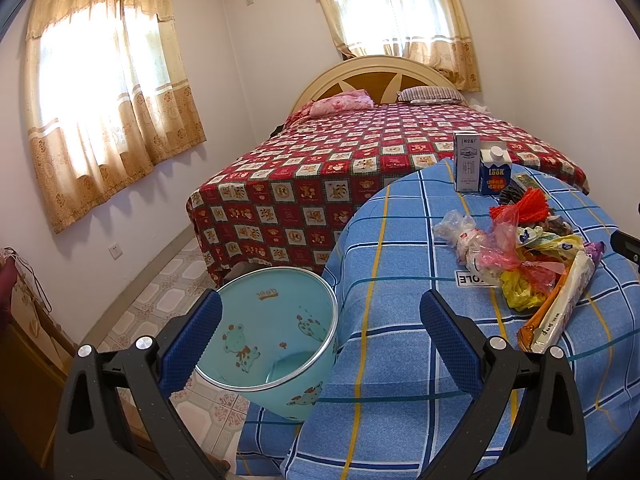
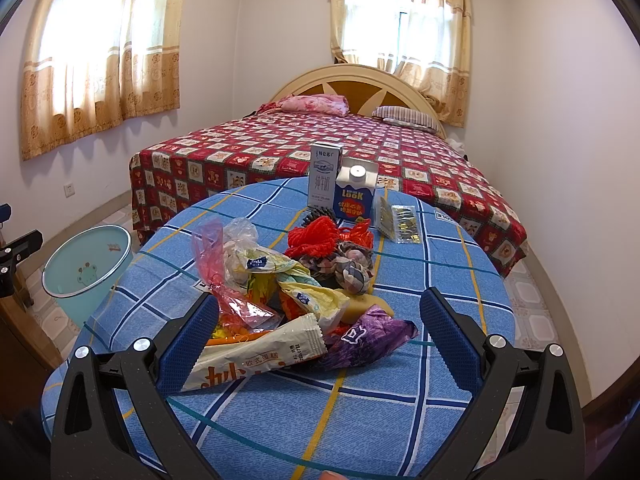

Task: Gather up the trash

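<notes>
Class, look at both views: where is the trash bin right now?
The bin stands on the tiled floor beside the table's left edge, in front of the bed. In the right wrist view it sits far left, below the tabletop.

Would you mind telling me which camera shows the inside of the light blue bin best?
The left wrist view: the bin sits close, between the open left tool's fingers, with its inside visible. The right wrist view shows the bin smaller, at the left edge.
</notes>
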Demonstrator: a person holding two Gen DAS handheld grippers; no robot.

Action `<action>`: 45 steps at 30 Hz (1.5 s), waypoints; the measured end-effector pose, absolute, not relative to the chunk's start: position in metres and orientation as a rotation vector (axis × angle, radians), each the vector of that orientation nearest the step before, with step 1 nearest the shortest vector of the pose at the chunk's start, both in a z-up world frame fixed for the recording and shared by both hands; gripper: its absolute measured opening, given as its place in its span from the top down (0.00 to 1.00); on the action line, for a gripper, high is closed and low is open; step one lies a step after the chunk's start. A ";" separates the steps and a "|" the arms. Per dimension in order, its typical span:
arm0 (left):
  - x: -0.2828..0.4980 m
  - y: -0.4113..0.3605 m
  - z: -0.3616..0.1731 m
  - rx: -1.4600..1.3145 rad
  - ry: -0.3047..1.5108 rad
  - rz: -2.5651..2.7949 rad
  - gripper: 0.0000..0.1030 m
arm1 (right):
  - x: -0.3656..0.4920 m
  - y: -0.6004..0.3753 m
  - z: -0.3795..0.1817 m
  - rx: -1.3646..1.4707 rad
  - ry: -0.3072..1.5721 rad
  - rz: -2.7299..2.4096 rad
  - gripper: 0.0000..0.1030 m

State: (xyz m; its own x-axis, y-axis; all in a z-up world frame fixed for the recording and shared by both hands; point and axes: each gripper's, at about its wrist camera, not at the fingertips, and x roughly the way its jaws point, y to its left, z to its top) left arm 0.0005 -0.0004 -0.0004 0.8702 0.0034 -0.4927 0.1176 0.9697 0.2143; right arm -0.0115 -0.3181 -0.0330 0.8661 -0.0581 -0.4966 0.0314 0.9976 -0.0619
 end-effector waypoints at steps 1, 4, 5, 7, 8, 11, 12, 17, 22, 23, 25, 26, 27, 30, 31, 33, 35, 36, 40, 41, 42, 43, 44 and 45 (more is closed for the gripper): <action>0.001 0.000 -0.001 0.242 0.513 -0.060 0.06 | -0.012 -0.318 -0.033 -0.052 0.521 -0.047 0.04; 0.001 0.000 -0.001 0.242 0.512 -0.060 0.06 | -0.012 -0.318 -0.033 -0.052 0.522 -0.047 0.04; 0.000 0.000 0.000 0.242 0.513 -0.060 0.06 | -0.012 -0.318 -0.033 -0.052 0.521 -0.047 0.04; 0.000 0.000 0.000 0.243 0.512 -0.059 0.06 | -0.012 -0.318 -0.033 -0.053 0.521 -0.046 0.04; 0.001 -0.001 -0.001 0.243 0.512 -0.060 0.06 | -0.012 -0.318 -0.033 -0.053 0.521 -0.046 0.04; 0.000 -0.001 0.000 0.242 0.512 -0.060 0.06 | -0.012 -0.318 -0.033 -0.052 0.522 -0.047 0.04; 0.000 -0.001 0.000 0.243 0.512 -0.060 0.06 | -0.012 -0.318 -0.033 -0.052 0.522 -0.047 0.04; 0.000 0.000 0.000 0.242 0.511 -0.060 0.06 | -0.012 -0.317 -0.033 -0.053 0.521 -0.047 0.04; 0.000 0.000 0.000 0.241 0.511 -0.060 0.06 | -0.012 -0.317 -0.032 -0.052 0.519 -0.047 0.04; 0.000 0.000 0.000 0.242 0.511 -0.060 0.06 | -0.012 -0.317 -0.032 -0.052 0.519 -0.047 0.04; 0.000 0.000 0.000 0.242 0.511 -0.059 0.06 | -0.012 -0.317 -0.032 -0.052 0.519 -0.047 0.04; 0.000 0.000 0.000 0.242 0.511 -0.060 0.06 | -0.012 -0.317 -0.032 -0.053 0.518 -0.047 0.04; 0.000 0.000 0.000 0.242 0.511 -0.060 0.06 | -0.012 -0.317 -0.032 -0.052 0.519 -0.046 0.04; 0.001 0.002 0.002 0.242 0.511 -0.060 0.06 | -0.012 -0.317 -0.032 -0.052 0.519 -0.046 0.04; 0.001 0.002 0.002 0.243 0.511 -0.060 0.06 | -0.012 -0.317 -0.032 -0.052 0.519 -0.047 0.04; 0.001 0.002 0.002 0.242 0.511 -0.061 0.06 | -0.012 -0.317 -0.032 -0.052 0.520 -0.047 0.04; 0.001 0.002 0.002 0.243 0.512 -0.060 0.06 | -0.012 -0.317 -0.032 -0.052 0.518 -0.046 0.04; 0.001 0.003 0.004 0.243 0.514 -0.061 0.06 | -0.011 -0.317 -0.032 -0.052 0.518 -0.047 0.04; 0.003 0.005 0.006 0.246 0.521 -0.062 0.06 | -0.011 -0.317 -0.033 -0.051 0.519 -0.047 0.04; 0.004 0.006 0.006 0.246 0.525 -0.061 0.06 | -0.012 -0.317 -0.033 -0.051 0.519 -0.047 0.04; 0.005 0.006 0.005 0.246 0.532 -0.063 0.06 | -0.011 -0.317 -0.034 -0.054 0.520 -0.047 0.04; 0.006 0.003 -0.002 0.248 0.537 -0.062 0.06 | -0.012 -0.317 -0.033 -0.054 0.519 -0.049 0.04; 0.007 0.001 -0.003 0.247 0.544 -0.065 0.06 | -0.012 -0.322 -0.031 -0.054 0.519 -0.051 0.04; 0.006 -0.002 -0.006 0.247 0.544 -0.067 0.06 | -0.013 -0.325 -0.032 -0.054 0.522 -0.055 0.04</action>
State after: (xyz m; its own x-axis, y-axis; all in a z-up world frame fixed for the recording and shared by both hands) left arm 0.0060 -0.0017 -0.0058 0.8541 0.0025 -0.5201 0.1279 0.9683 0.2146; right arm -0.0128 -0.3251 -0.0322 0.8654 -0.0659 -0.4968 0.0382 0.9971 -0.0657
